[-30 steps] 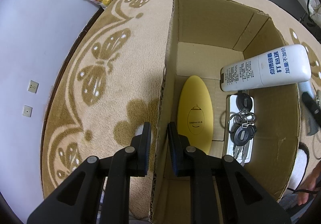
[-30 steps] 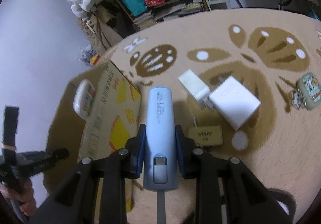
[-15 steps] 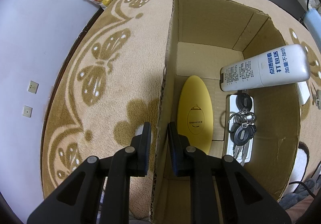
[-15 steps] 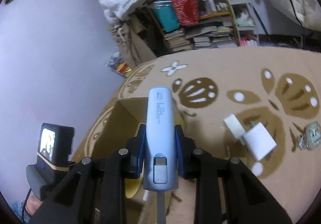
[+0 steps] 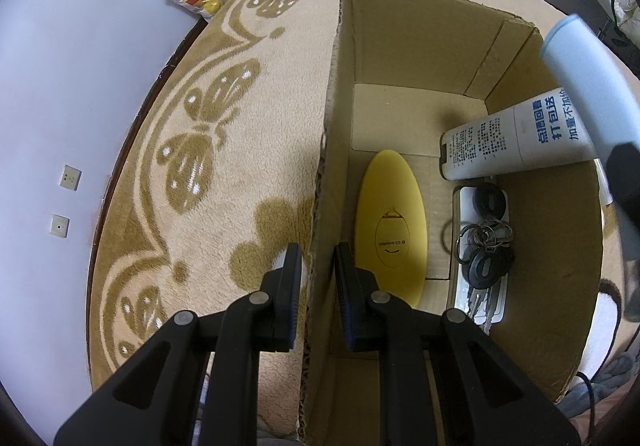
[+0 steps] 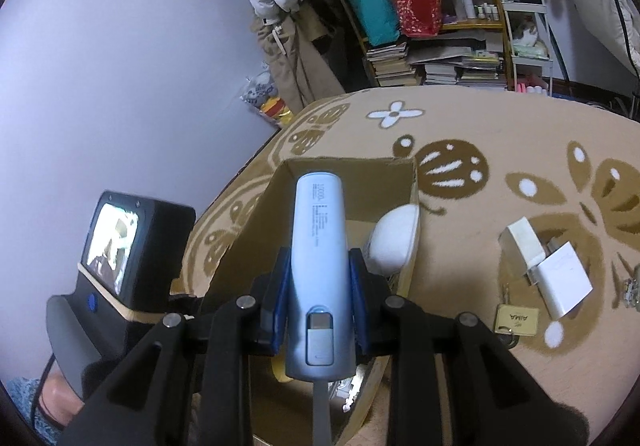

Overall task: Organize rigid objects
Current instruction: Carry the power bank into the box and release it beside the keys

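Power bank held over an open cardboard box on a patterned rug

The rug (image 5: pixel 224 150) carries the cardboard box (image 5: pixel 420 46), which holds a white bottle (image 5: pixel 516 138) leaning on its right wall, a yellow oval case (image 5: pixel 390 222) and keys (image 5: pixel 486 246). The left gripper (image 5: pixel 318 266) has its fingers narrowly straddling the box's left wall. The right gripper (image 6: pixel 318 286) clamps the pale-blue power bank (image 6: pixel 318 246) above the box, long axis pointing forward along the fingers. Two white chargers (image 6: pixel 548 270) and a brass padlock (image 6: pixel 516 320) lie on the rug beside the box.

Left wrist view: steep downward, close over cardboard box (image 5: pixel 416 58) wall. Right wrist view: forward, seemingly slightly higher, from the box's opposite side. Shared: box, patterned rug (image 6: pixel 500 134).
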`<state>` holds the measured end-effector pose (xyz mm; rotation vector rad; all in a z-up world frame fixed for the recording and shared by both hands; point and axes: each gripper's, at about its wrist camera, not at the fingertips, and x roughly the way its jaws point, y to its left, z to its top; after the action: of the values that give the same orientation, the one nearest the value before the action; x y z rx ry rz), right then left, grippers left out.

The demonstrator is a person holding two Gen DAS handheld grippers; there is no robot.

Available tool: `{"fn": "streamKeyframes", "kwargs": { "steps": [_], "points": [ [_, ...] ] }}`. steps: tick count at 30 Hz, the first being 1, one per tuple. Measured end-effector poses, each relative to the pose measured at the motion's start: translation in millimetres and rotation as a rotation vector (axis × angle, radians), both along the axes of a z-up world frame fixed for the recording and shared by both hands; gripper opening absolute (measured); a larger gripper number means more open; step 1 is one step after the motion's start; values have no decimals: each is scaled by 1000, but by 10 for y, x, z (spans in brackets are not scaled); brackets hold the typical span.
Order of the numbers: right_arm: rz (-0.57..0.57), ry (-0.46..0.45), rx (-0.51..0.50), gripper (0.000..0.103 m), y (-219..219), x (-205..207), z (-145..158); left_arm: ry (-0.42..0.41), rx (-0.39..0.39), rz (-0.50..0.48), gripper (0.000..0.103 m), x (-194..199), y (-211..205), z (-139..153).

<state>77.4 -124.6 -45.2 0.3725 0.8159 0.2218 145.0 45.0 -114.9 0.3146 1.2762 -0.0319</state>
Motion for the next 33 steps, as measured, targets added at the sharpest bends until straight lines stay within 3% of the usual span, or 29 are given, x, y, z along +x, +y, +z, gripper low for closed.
{"fn": "streamKeyframes", "kwargs": {
  "steps": [13,22,25,27,33],
  "points": [
    [-17,80,-35,29,66,93,-304,0,-19,4,17,-10,24,16],
    [-28,53,-68,30,34,45,-186,-3,-12,1,17,-20,20,13],
    [-38,52,-57,45,-47,0,-153,-7,-4,0,17,-22,12,16],
    [-43,37,-52,71,-114,-44,-128,-8,2,-4,17,-32,-3,18],
    [-92,22,-14,75,-403,-150,-90,-7,1,-3,17,-29,5,20]
  ]
}}
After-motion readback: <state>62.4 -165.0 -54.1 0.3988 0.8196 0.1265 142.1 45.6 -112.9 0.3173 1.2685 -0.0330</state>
